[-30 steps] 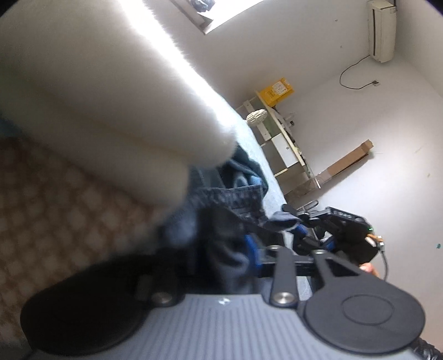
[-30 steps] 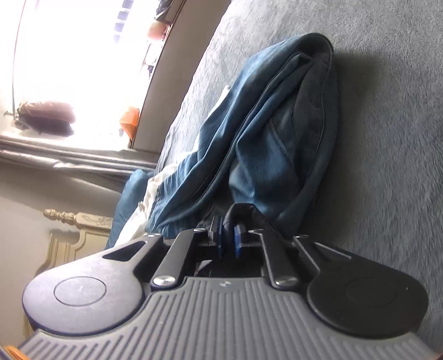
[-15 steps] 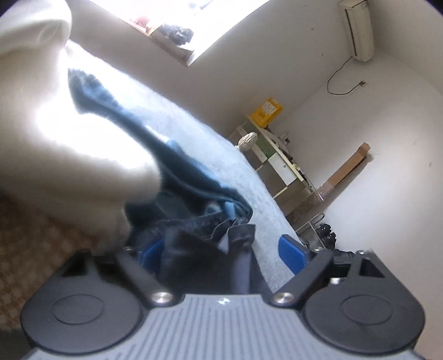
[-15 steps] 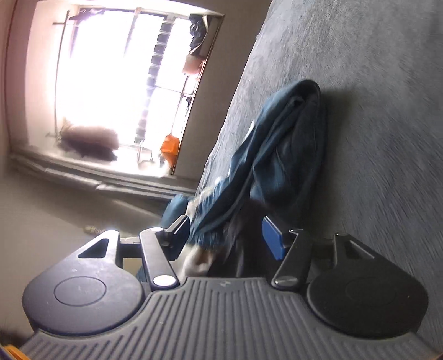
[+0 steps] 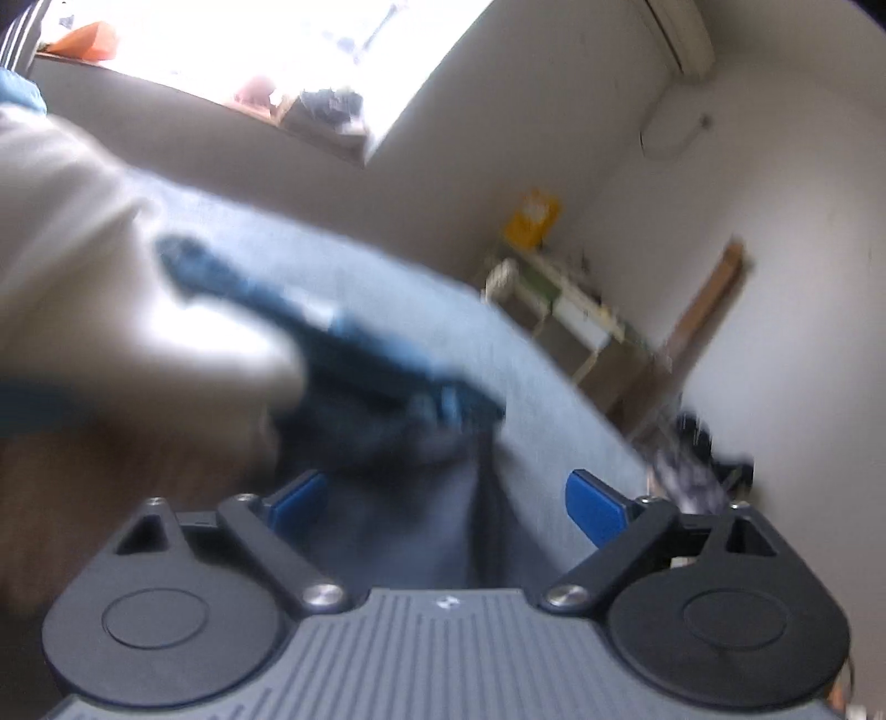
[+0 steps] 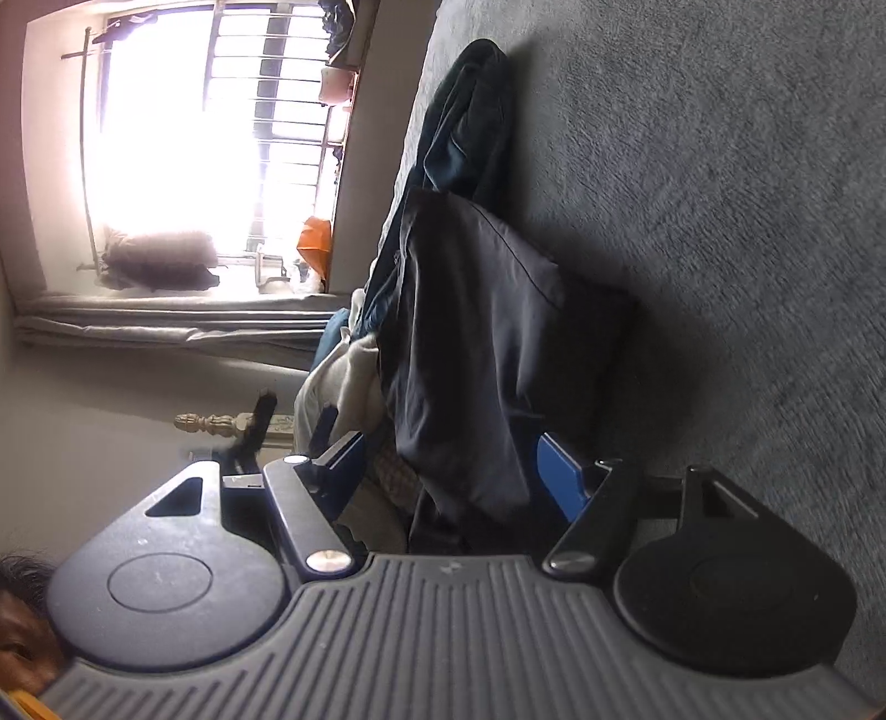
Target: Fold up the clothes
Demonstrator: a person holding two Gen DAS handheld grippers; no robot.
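Clothes lie in a loose heap on a grey bedcover (image 6: pixel 720 194): a dark navy garment (image 6: pixel 476 343) is draped nearest the right wrist camera, with a blue denim piece (image 6: pixel 465 122) stretched out behind it and a pale cream cloth (image 6: pixel 343 382) bunched at its left edge. In the blurred left wrist view the same denim (image 5: pixel 354 349) runs as a dark band across the light cover (image 5: pixel 421 310), with a broad cream mass (image 5: pixel 111 266) filling the left side.

The right gripper (image 6: pixel 448 459) has its jaws spreading apart; the navy fabric hangs in the gap between the blue pads (image 6: pixel 559 482), but neither pad presses on it. The left gripper (image 5: pixel 448 498) is also widening, its blue pads (image 5: pixel 595 507) set far apart, with dark cloth lying loose between them and nothing clamped.

Beyond the bed, the right view shows a bright barred window (image 6: pixel 221 127) with an orange object (image 6: pixel 314 243) on its sill and a carved wooden bedpost (image 6: pixel 210 423). The left view shows white walls, a shelf unit (image 5: pixel 559 310) topped by a yellow box (image 5: pixel 531 219), and an air conditioner (image 5: pixel 681 33) high on the wall
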